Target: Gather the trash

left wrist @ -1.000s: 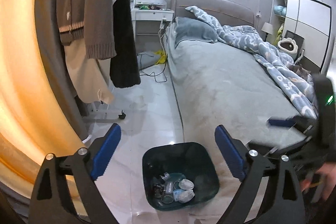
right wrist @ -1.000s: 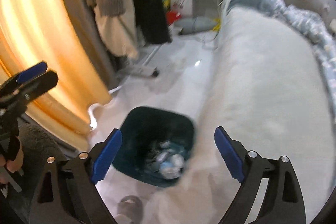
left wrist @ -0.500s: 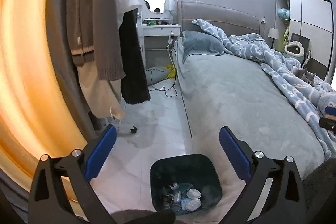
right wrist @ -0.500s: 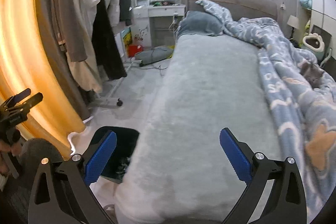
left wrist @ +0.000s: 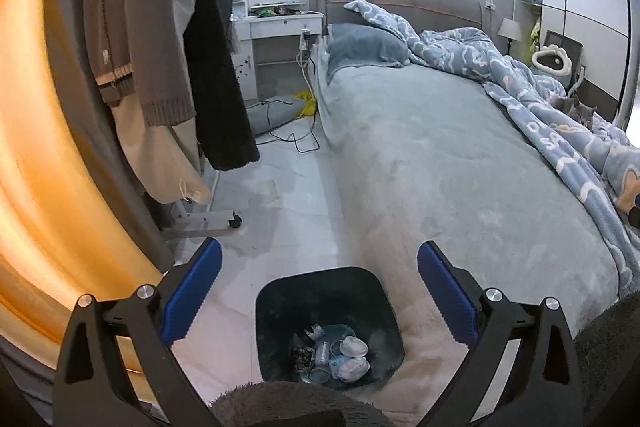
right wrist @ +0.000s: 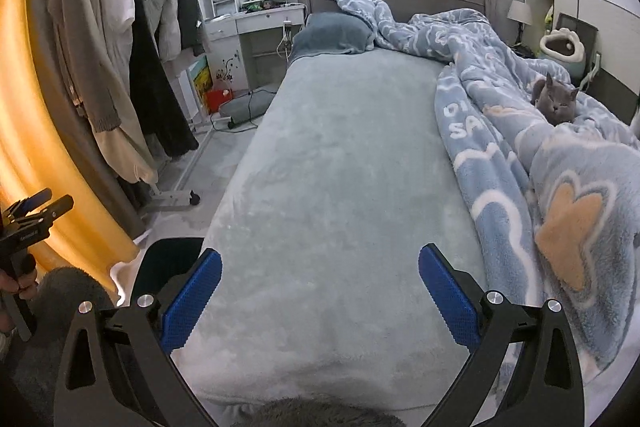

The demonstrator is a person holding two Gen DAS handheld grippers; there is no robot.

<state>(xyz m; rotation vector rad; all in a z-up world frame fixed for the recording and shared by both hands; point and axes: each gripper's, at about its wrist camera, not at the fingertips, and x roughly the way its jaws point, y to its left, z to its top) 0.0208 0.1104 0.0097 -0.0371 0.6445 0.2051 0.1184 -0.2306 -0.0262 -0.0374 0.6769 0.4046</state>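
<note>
Change: right gripper (right wrist: 318,291) swung off the trash bin (right wrist: 170,259) and over the bed (right wrist: 340,187); a second ago pointed into the bin, now only the bin's dark corner visible at lower left of the right view.
Right jaws: just been opening, now spread as wide as they go, nothing between them but bare bedsheet.
Left jaws: left gripper (left wrist: 318,291) also spread wide and empty, framing the bin from above; view shifted slightly along the bed edge since a second ago.
Meaning for the task: probably a drop-off just finished and a search for the next piece of trash under way; no obvious litter visible on the grey sheet.
Trash bin: dark green, square-mouthed with rounded corners, standing on the pale floor (left wrist: 280,219) tight against the foot-side edge of the bed.
Contents: a small heap at the bottom (left wrist: 332,355), white crumpled wads, a clear plastic cup or two, some dark scraps; bin far from full.
Surroundings: grey cat (right wrist: 556,103) lying on the blue patterned blanket (right wrist: 500,147), well apart from both grippers; clothes rack (left wrist: 160,47) beside the orange curtain.
Caution: likely best to keep wide jaws away from the cat while searching.
</note>
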